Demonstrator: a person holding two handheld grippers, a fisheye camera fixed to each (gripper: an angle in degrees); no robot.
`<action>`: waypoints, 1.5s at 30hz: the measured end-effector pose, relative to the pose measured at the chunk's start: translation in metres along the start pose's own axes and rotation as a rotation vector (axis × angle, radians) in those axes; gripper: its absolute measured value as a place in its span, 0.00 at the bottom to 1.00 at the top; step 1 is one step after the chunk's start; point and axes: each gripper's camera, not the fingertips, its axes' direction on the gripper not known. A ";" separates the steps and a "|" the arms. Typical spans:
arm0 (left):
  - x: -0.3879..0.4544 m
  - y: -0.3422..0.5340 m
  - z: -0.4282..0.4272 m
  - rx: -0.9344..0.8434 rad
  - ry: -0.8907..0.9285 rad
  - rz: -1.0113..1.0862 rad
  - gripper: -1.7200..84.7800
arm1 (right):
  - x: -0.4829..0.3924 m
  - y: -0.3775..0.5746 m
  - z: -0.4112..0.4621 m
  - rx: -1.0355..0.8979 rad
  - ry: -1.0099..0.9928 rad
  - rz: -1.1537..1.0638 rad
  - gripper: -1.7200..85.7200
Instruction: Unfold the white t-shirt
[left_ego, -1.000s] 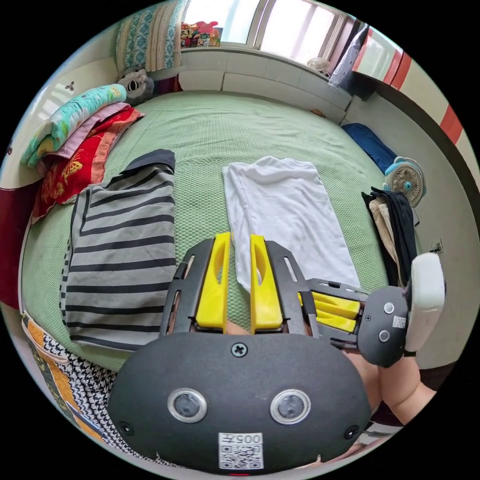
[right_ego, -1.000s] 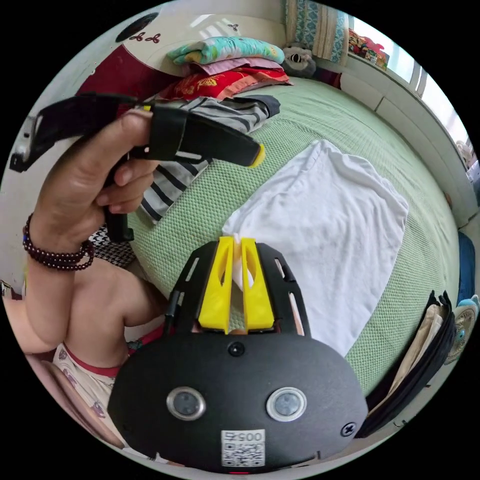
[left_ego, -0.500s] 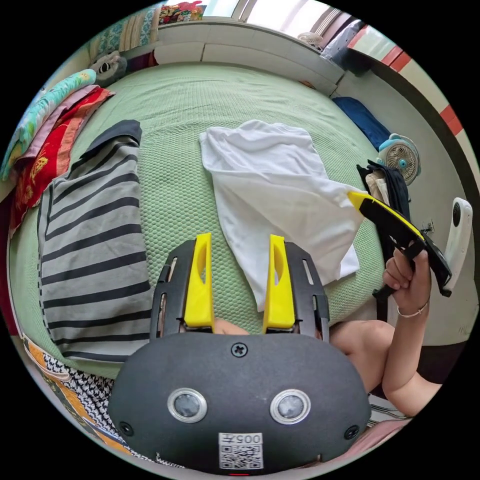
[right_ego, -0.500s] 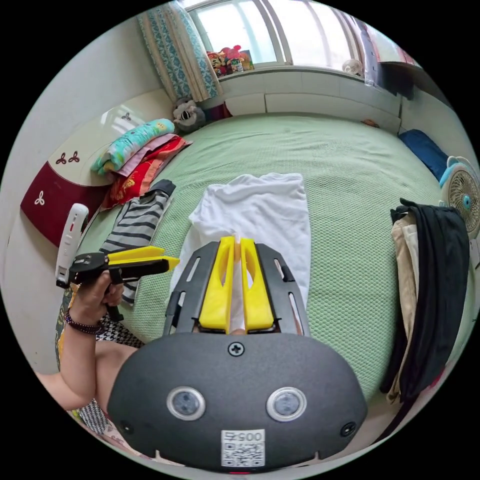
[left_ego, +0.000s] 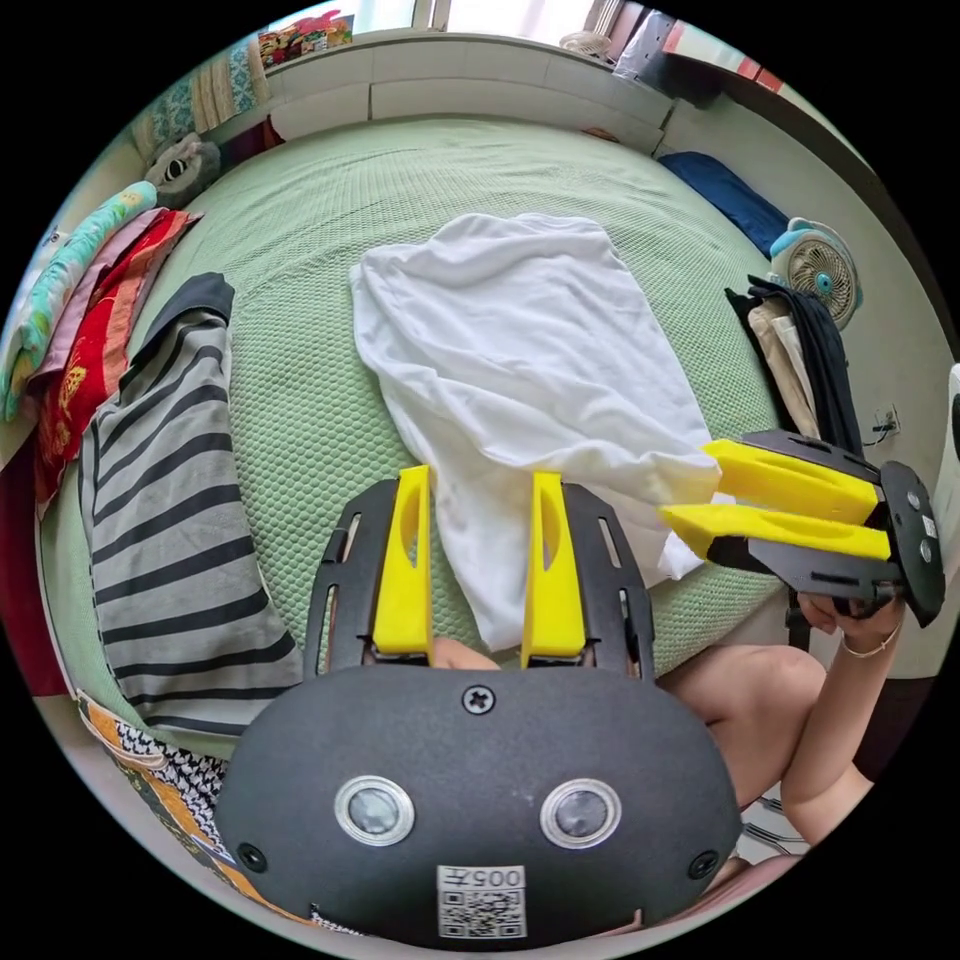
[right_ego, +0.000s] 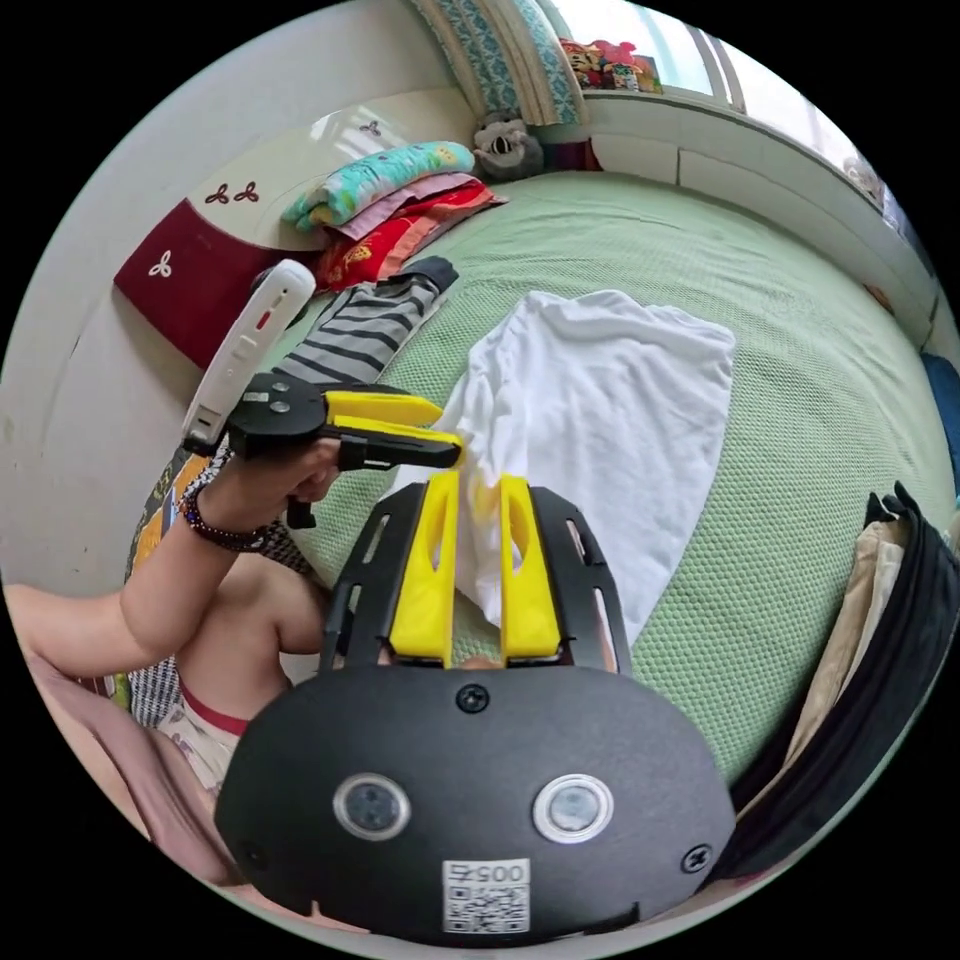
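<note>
While one white t-shirt (left_ego: 520, 350) lies on bed (left_ego: 300, 420), left tongs (left_ego: 478, 490) parted, right tongs (right_ego: 478, 492) parted.

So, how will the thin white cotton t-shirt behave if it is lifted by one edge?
The thin white cotton t-shirt probably drapes limply: it already sags in soft folds. It looks light. The textured green bed cover may drag on it slightly.
</note>
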 end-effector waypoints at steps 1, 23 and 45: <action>0.001 -0.002 0.002 -0.001 0.001 -0.002 0.18 | -0.004 0.003 -0.002 -0.007 0.008 -0.031 0.12; -0.001 -0.013 0.024 -0.018 0.019 -0.008 0.20 | -0.030 0.010 0.017 0.040 0.118 -0.016 0.15; 0.009 -0.027 0.038 -0.044 0.023 -0.037 0.20 | 0.040 0.080 -0.154 0.482 0.380 0.474 0.01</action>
